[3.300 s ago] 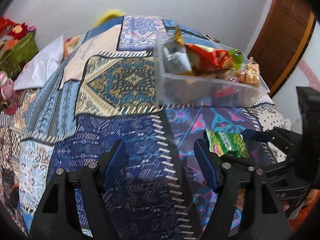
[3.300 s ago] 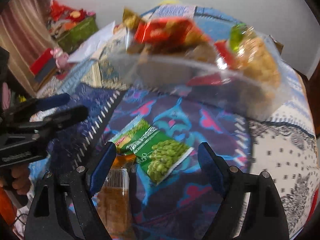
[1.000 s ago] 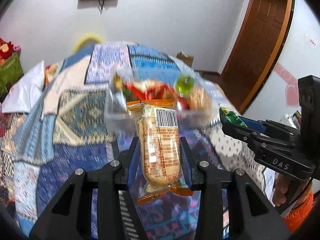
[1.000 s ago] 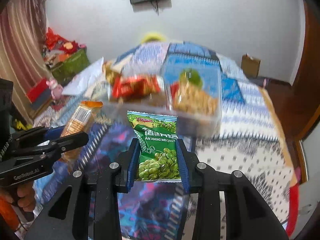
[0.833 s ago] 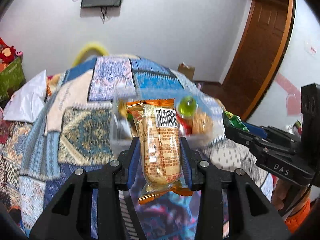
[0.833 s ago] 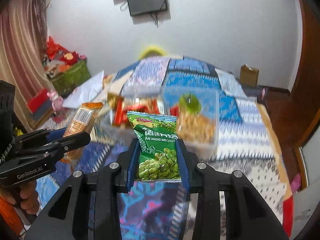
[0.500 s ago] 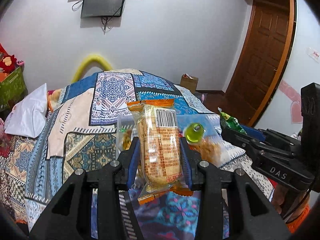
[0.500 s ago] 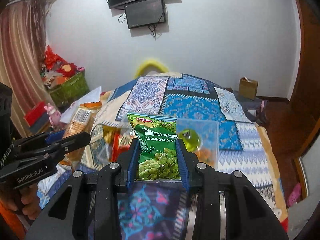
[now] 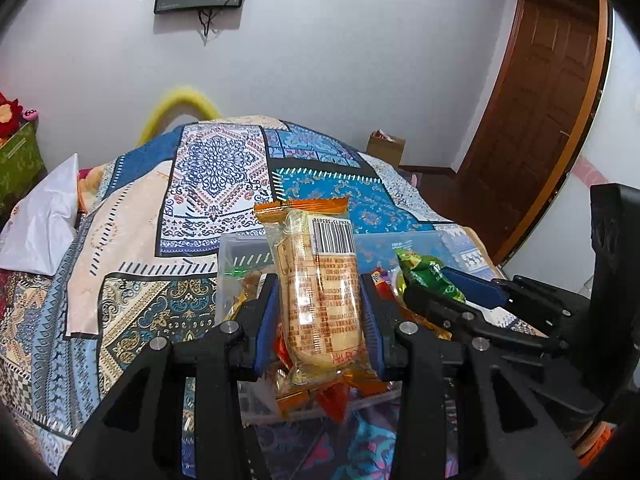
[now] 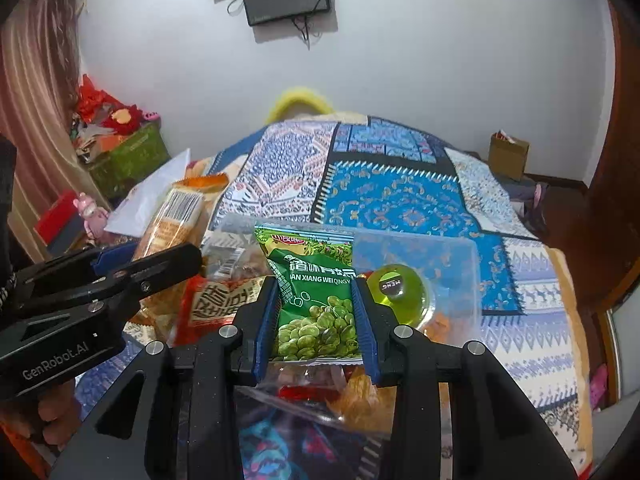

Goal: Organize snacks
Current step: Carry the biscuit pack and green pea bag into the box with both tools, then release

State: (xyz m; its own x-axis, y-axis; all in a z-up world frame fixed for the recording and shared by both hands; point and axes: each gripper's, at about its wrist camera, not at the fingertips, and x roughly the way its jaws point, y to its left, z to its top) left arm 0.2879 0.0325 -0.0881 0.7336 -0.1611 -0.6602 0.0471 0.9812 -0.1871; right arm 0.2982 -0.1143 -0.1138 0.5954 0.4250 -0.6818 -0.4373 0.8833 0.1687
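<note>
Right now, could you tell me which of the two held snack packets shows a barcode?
The orange-ended cake packet in the left gripper; its barcode faces the camera near the top. The green pea packet in the right gripper shows none.

Each claw [image 9: 320, 316] was matte black, its two angular arms cut with triangular openings and set with round silver screws. Blue ribbed pads [image 9: 267, 320] lined the fingers' inner faces. The left claw [image 10: 120, 256] bore white "GenRobot.AI" lettering on its side; an orange sleeve edge showed below the right claw [image 9: 440, 276].
</note>
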